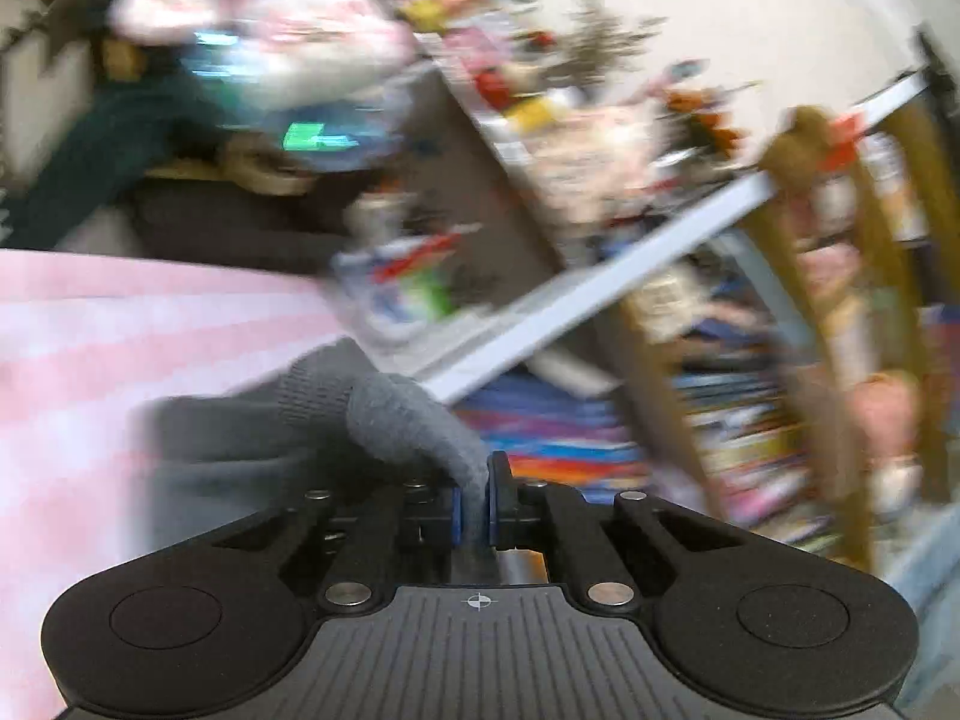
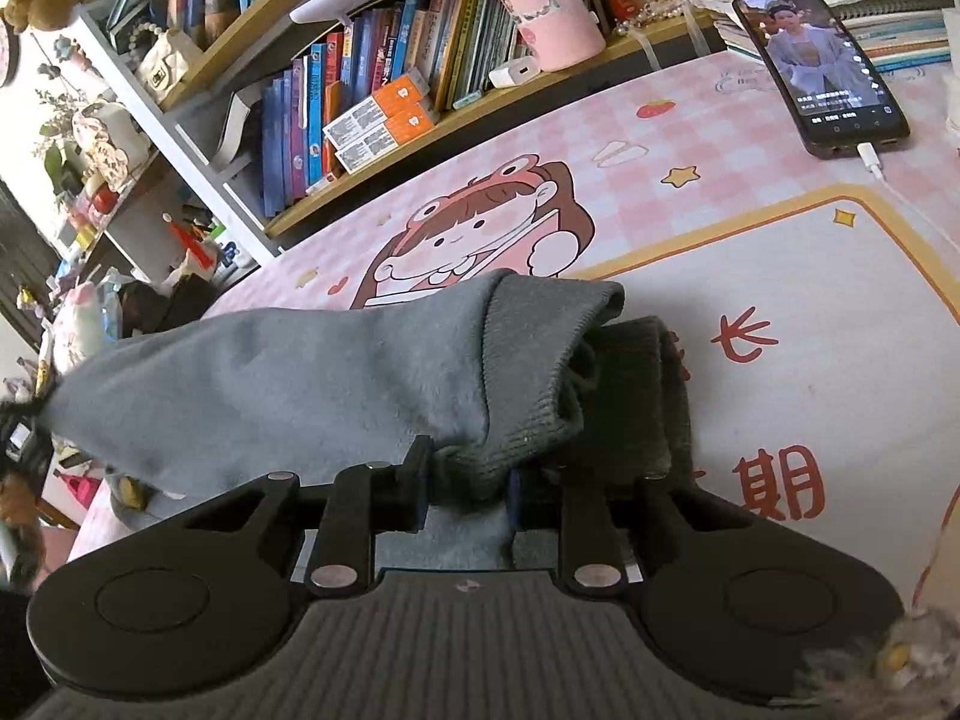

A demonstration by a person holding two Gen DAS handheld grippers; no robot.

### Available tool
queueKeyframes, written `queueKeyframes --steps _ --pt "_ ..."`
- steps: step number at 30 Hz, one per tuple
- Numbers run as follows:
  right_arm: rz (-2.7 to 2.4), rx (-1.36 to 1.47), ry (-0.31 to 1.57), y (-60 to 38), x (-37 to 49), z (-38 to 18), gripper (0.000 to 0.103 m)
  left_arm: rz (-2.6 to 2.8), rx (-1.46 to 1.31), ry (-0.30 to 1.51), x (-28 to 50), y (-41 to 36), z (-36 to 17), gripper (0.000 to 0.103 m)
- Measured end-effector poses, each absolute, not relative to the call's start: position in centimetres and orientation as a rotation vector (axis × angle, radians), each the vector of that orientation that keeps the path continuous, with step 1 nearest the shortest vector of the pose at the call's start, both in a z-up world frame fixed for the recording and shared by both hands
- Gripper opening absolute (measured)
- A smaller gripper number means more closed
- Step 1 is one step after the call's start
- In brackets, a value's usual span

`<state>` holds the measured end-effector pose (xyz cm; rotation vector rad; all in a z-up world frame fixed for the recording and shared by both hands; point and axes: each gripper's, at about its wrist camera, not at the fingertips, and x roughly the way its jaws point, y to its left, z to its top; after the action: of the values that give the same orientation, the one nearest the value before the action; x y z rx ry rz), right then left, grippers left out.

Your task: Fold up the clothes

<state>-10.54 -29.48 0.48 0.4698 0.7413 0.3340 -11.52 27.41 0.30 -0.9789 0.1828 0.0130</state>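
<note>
A grey sock [image 2: 288,372] is stretched in the air above the pink cartoon desk mat [image 2: 780,168]. My right gripper [image 2: 468,480] is shut on its ribbed cuff [image 2: 528,372]. A second, darker sock [image 2: 642,384] lies on the mat just right of the cuff. My left gripper [image 1: 474,498] is shut on the sock's toe end [image 1: 414,414], seen in the blurred left wrist view; it also shows at the far left of the right wrist view [image 2: 24,438].
A bookshelf [image 2: 372,90] full of books runs along the mat's far edge. A phone [image 2: 822,66] on a charging cable lies at the back right. A pink cup [image 2: 546,6] stands on the shelf. White shelves [image 2: 138,120] with clutter stand left.
</note>
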Motion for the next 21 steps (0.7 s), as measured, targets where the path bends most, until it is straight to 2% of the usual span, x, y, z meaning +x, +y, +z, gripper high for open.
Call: queueKeyframes --steps 3,6,10,13,18,21 --pt "0.333 0.473 0.742 -29.5 -10.4 0.8 0.021 0.090 -0.994 0.317 -11.3 28.2 -3.0 0.006" --pt "0.348 0.464 0.706 -29.6 -10.4 2.3 0.020 0.105 -0.992 0.339 -10.4 28.3 -4.1 0.007" --pt "0.409 0.455 0.524 -30.1 -11.4 7.4 0.018 0.094 -0.994 0.345 -9.9 27.9 -3.7 0.007" --pt "0.414 0.372 0.491 -30.1 -13.0 9.4 0.018 0.071 -0.991 0.344 -10.6 27.9 -3.6 0.007" --pt "0.325 0.383 0.819 -30.4 -11.7 2.9 0.018 0.072 -1.010 0.359 -10.8 28.2 -4.2 0.007" --pt "0.315 0.439 0.800 -31.0 -12.0 1.9 0.023 0.078 -0.982 0.367 -10.8 28.1 -3.7 0.010"
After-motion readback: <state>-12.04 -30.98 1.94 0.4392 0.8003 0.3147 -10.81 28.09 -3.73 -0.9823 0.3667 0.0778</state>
